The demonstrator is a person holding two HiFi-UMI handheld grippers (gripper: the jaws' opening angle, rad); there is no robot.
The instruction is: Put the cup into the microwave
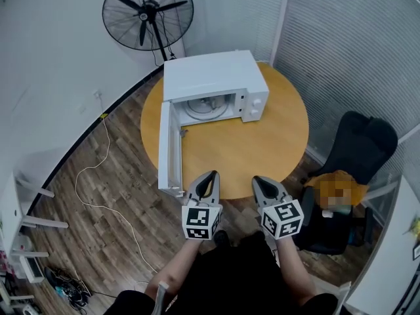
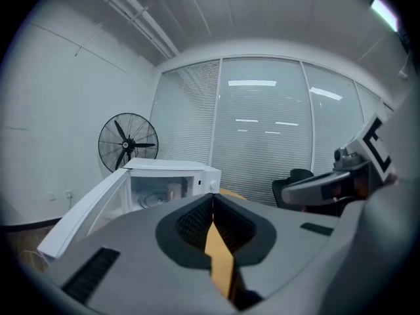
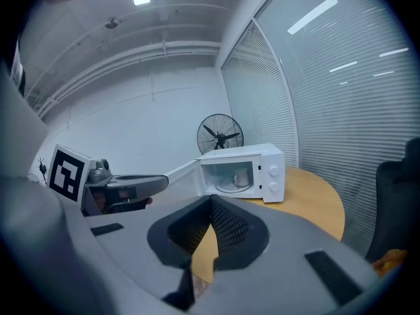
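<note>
A white microwave [image 1: 216, 77] stands at the back of the round wooden table [image 1: 262, 143], its door [image 1: 169, 146] swung wide open to the left. Inside it a pale cup [image 3: 241, 176] stands upright on the glass turntable; the same cup [image 2: 174, 190] shows in the left gripper view. My left gripper [image 1: 209, 179] and right gripper [image 1: 262, 184] hover side by side over the table's near edge, well short of the microwave. Both are shut with nothing between the jaws. In their own views the left gripper [image 2: 212, 199] and right gripper [image 3: 210, 202] point toward the microwave.
A black standing fan [image 1: 147, 12] is behind the microwave. A black office chair [image 1: 357, 149] stands right of the table by the blind-covered glass wall. A white cable [image 1: 98, 176] trails over the wood floor at left, near white furniture [image 1: 13, 215].
</note>
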